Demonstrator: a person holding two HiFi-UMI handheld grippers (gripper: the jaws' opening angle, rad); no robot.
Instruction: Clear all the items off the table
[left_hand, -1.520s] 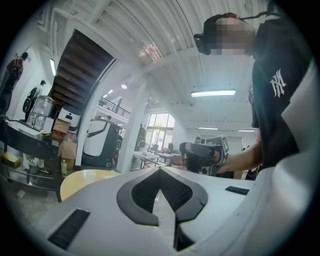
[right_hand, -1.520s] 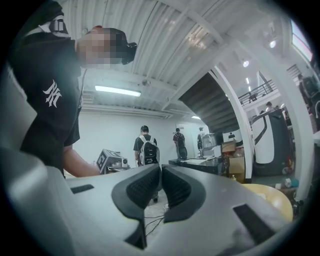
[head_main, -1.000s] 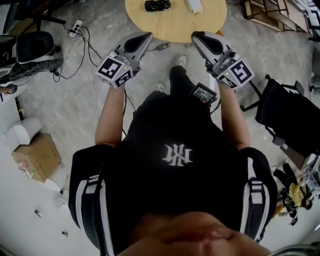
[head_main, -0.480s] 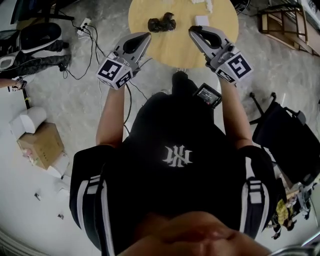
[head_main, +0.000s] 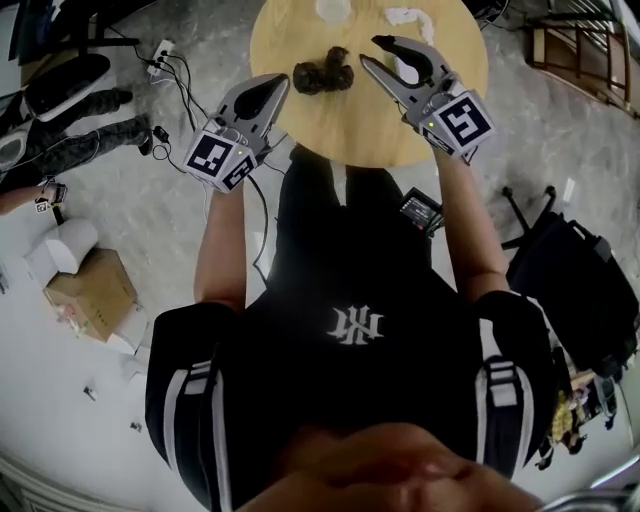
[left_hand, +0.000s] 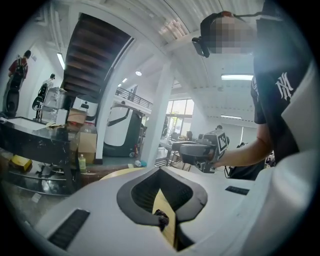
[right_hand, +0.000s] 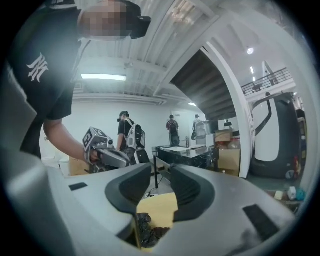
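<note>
Pale wood round table (head_main: 350, 135) holds a dark crumpled lump (head_main: 322, 73) and white scraps (head_main: 333, 10); the right gripper (head_main: 370, 50) has empty jaws that have just been opening beside the lump, left gripper (head_main: 278, 82) is shut; reach-in stage I reckon, next straddle the lump

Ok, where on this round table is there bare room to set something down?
The table's near edge, this side of the dark clump, is bare, and so is the left part beyond the left gripper. The far rim is crowded with white items, and the right gripper hangs over another.
</note>
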